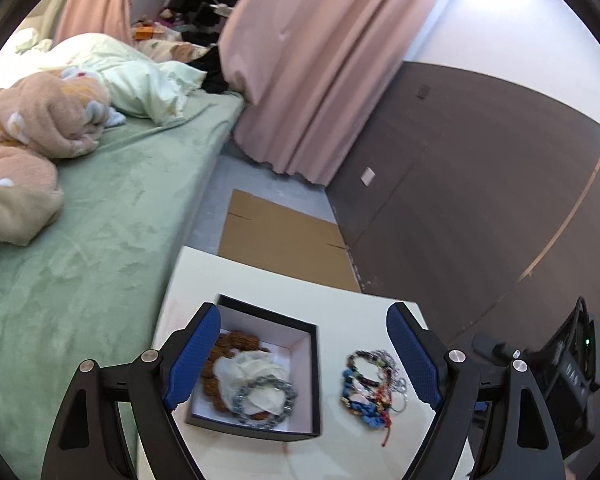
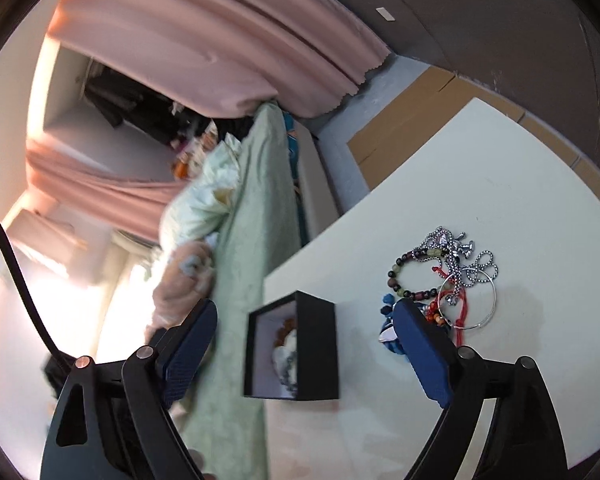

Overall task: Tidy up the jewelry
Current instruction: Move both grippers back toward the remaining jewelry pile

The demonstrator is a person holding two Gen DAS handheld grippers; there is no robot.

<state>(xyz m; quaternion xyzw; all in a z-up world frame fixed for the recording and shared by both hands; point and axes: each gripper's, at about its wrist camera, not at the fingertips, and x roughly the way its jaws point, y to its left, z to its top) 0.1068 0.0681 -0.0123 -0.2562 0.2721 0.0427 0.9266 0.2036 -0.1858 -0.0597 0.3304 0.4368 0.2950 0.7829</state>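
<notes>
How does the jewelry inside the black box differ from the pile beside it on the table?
The jewelry in the black box is a few pieces: a brown bead strand and a silver chain bracelet on white cloth. The pile on the table is a loose, colourful tangle of more pieces: dark beads, red cord, blue bits, silver chains. Neither is held by a gripper.

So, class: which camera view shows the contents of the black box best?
The left wrist view: it looks down into the black box, showing brown beads, white cloth and a silver bracelet. The right wrist view sees the box side-on, contents mostly hidden.
</notes>
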